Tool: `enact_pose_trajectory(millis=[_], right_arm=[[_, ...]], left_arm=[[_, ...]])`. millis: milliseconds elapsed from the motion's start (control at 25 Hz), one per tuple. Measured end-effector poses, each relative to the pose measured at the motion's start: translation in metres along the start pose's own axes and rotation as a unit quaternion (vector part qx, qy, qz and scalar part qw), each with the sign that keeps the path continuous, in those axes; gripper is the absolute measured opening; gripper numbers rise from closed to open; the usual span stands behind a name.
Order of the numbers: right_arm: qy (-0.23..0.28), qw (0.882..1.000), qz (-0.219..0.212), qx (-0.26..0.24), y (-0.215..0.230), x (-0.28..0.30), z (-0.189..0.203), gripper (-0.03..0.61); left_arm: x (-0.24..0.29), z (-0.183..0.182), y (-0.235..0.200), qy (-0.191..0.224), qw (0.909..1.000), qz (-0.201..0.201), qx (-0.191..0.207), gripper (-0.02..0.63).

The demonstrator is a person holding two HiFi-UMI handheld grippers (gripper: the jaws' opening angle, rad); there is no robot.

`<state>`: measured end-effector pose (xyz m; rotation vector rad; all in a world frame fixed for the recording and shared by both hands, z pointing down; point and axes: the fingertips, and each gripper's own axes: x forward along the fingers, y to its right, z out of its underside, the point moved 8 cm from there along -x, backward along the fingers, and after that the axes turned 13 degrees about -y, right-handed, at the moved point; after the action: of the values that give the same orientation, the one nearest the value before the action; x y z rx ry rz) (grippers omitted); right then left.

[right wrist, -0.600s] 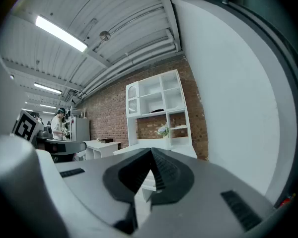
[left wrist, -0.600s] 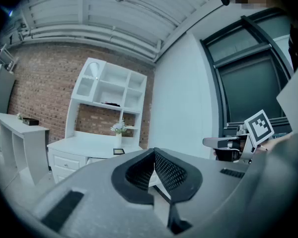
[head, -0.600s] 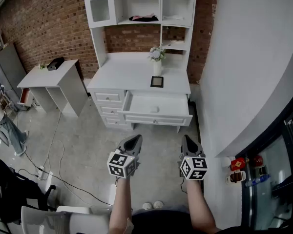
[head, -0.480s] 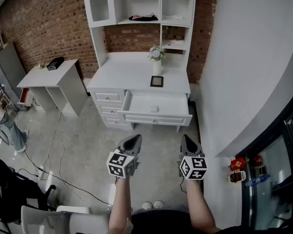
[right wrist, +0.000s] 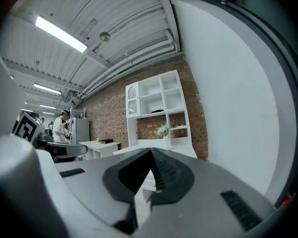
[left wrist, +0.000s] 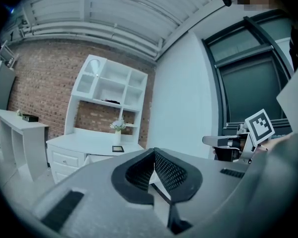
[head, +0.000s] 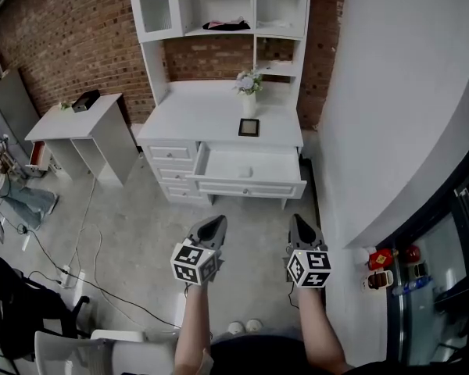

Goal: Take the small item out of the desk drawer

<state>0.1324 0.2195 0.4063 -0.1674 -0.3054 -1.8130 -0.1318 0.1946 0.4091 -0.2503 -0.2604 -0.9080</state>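
Both jaws shut, left gripper [head: 217, 222], right gripper [head: 300, 222] unmoved

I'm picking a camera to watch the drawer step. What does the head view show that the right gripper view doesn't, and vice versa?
Head view only: the inside of the open drawer with a small white item, and the frame on the white hutch desk. Right gripper view only: the ceiling's strip light and pipes. Both: that desk, the flower vase and the brick wall.
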Motion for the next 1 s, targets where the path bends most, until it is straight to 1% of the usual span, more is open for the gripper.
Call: enact_pose_trajectory(millis=[440,680,720,760,840,880,1000], right_arm=[[-0.004,1.0,-0.007,0.022,-0.002,-0.001,0.011,-0.002],[-0.003,1.0,-0.004,0.023,-0.006,0.0,0.009,-0.002],[-0.001,1.0,-0.003,0.022,-0.007,0.001,0.008,-0.002],[0.001,1.0,-0.002,0.021,-0.008,0.001,0.007,-0.002],[0.006,1.0,-0.001,0.019,-0.011,0.001,0.005,-0.002],[0.01,1.0,0.0,0.019,-0.014,0.001,0.004,-0.002],[0.022,0.999,0.005,0.024,-0.021,-0.003,0.004,-0.002]], left_arm=[[0.007,0.016,0.001,-0.02,0.9996,0.019,-0.005,0.009],[0.003,0.012,-0.006,-0.001,0.9999,0.012,-0.008,0.017],[0.002,0.011,-0.009,0.002,0.9999,0.01,-0.011,0.049],[0.001,0.01,-0.012,0.004,0.9999,0.008,-0.013,0.106],[-0.001,0.009,-0.017,0.005,0.9999,0.002,-0.013,0.166],[-0.002,0.008,-0.02,0.005,0.9999,-0.001,-0.011,0.191],[-0.008,0.006,-0.026,0.006,1.0,-0.005,-0.006,0.22]])
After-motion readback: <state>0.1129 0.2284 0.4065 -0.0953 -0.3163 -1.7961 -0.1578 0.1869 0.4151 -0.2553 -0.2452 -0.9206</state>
